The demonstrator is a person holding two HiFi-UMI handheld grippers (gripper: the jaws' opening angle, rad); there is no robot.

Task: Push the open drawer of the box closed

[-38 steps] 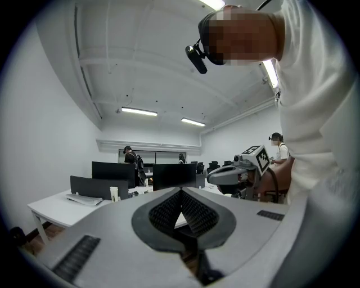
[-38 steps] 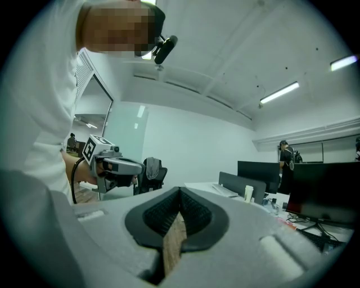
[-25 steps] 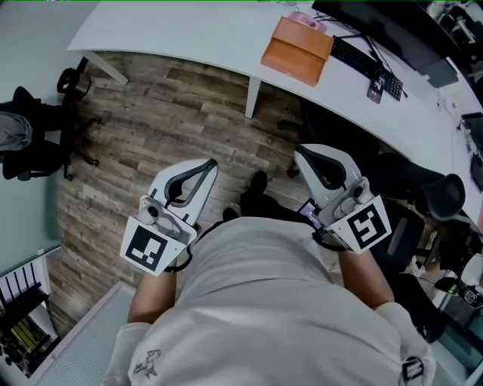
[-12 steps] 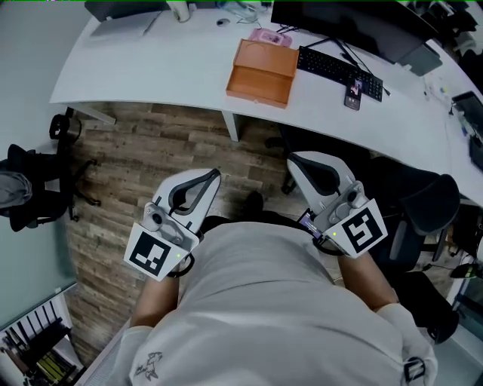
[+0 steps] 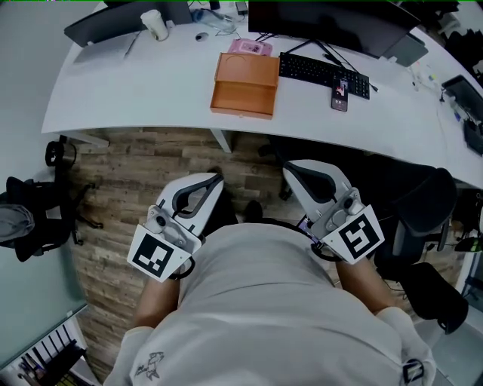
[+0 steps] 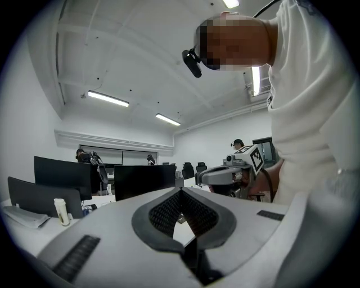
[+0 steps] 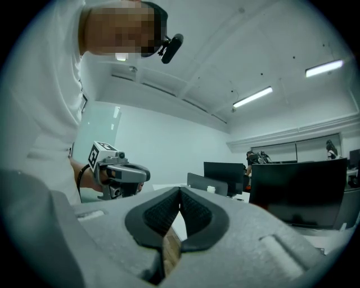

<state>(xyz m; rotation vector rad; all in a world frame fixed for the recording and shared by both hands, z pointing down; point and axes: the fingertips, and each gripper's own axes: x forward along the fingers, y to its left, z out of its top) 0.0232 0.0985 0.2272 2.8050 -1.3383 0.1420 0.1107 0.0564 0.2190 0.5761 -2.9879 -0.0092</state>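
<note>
Orange rectangular box [image 5: 245, 84], drawer open, sits on white curved desk [image 5: 128, 90] just beside black keyboard [image 5: 323, 74]. Well apart from it, close to the torso: left gripper [image 5: 216, 179] and right gripper [image 5: 289, 167], both pinched closed and empty, probably to serve as blunt pushers.

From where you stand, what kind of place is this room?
Most likely an open-plan office. A long curved white desk carries a flat black keyboard and a wide dark monitor, a black office chair stands beside it, and more dark screens stand further back.
</note>
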